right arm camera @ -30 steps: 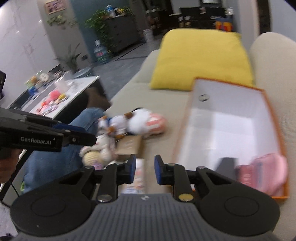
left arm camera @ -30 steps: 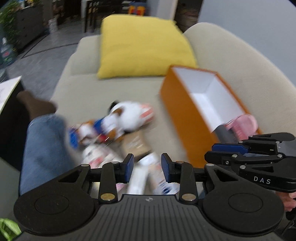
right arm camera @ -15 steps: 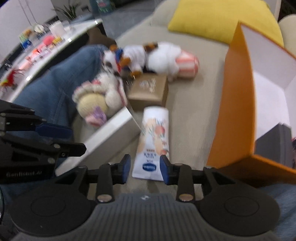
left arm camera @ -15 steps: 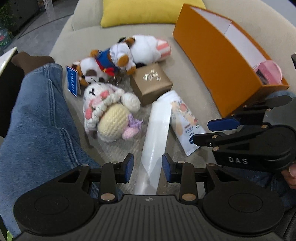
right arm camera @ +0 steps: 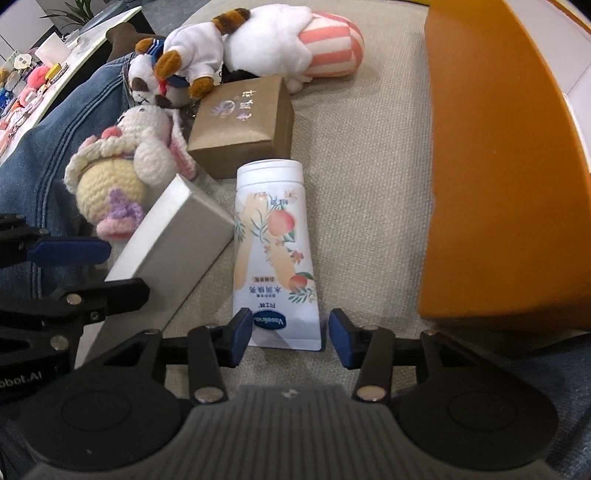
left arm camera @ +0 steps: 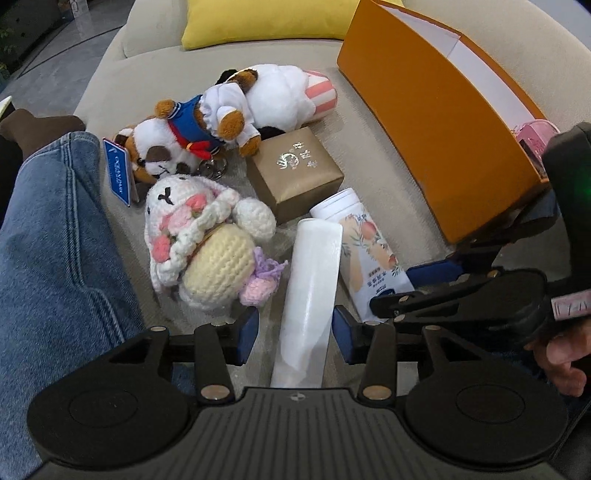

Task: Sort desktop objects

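My left gripper (left arm camera: 293, 334) is open, its fingers on either side of a long white box (left arm camera: 310, 291) lying on the sofa. My right gripper (right arm camera: 288, 336) is open around the flat end of a peach-print lotion tube (right arm camera: 273, 251). The white box also shows in the right wrist view (right arm camera: 173, 243). A gold gift box (left arm camera: 293, 171) lies behind both. A crocheted bunny (left arm camera: 203, 243), a sailor dog plush (left arm camera: 184, 144) and a white plush with a striped end (left arm camera: 284, 96) lie at the left and back. An orange box (left arm camera: 436, 122) stands at the right.
A person's jeans leg (left arm camera: 51, 258) lies along the left. A yellow cushion (left arm camera: 266, 18) is at the back of the beige sofa (left arm camera: 147, 77). A pink item (left arm camera: 535, 134) sits inside the orange box. A low table with small items (right arm camera: 33, 81) stands far left.
Both grippers have come down and forward from a raised view of the sofa. Both have opened wider, the left around the white box, the right around the tube's end.
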The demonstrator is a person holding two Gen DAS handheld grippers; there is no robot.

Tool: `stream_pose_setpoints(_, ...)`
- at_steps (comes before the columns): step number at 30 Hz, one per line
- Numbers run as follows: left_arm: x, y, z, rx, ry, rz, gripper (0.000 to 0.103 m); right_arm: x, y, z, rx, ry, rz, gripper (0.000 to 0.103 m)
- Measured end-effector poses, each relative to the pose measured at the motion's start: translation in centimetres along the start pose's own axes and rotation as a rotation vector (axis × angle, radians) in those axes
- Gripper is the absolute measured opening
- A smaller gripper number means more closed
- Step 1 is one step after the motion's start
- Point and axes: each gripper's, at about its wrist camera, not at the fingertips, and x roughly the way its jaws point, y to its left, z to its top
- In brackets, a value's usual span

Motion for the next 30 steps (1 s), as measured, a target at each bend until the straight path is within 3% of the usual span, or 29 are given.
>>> stream_pose_setpoints(1, 0.1, 0.0, 0.1, -0.001, 0.0, -0.001, 0.051, 0.0, 0.0, -0.1, -0.003, -0.003, 0.008, 0.039)
stream_pose_setpoints(3, 0.2, 0.0, 0.2, -0.007, 0.001, 0.001, 0.051, -0.1, 0.1, -0.2, -0.01, -0.009, 0.0, 0.034)
stream_pose_setpoints(5, 0.1, -0.1, 0.3, -0.007, -0.006, 0.005, 0.051, -0.5, -0.2, -0.4, 0.012, -0.021, 0.019, 0.02)
stream_pose_setpoints(11, -1.7, -1.1, 0.4, 0.05, -0.068, 0.026, 0.051, -4.0, -0.6, -0.9, 0.024, -0.104, 0.087, 0.006)
stream_pose_setpoints(19, -3.8, -4.3, 0.4, 0.184, -0.134, -0.015, 0.051, -8.0, -0.8, 0.4, 0.069, -0.198, 0.181, 0.005)
stream_pose_setpoints(27, -3.7, -5.8, 0.3, 0.165, -0.14, -0.054, 0.05, -9.1, -0.2, 0.9, 0.09, -0.209, 0.212, 0.004)
stream_pose_setpoints(30, -3.2, -5.6, 0.4, 0.132, -0.138, -0.087, 0.03, -8.7, -0.1, 1.2, 0.099, -0.209, 0.225, 0.004)
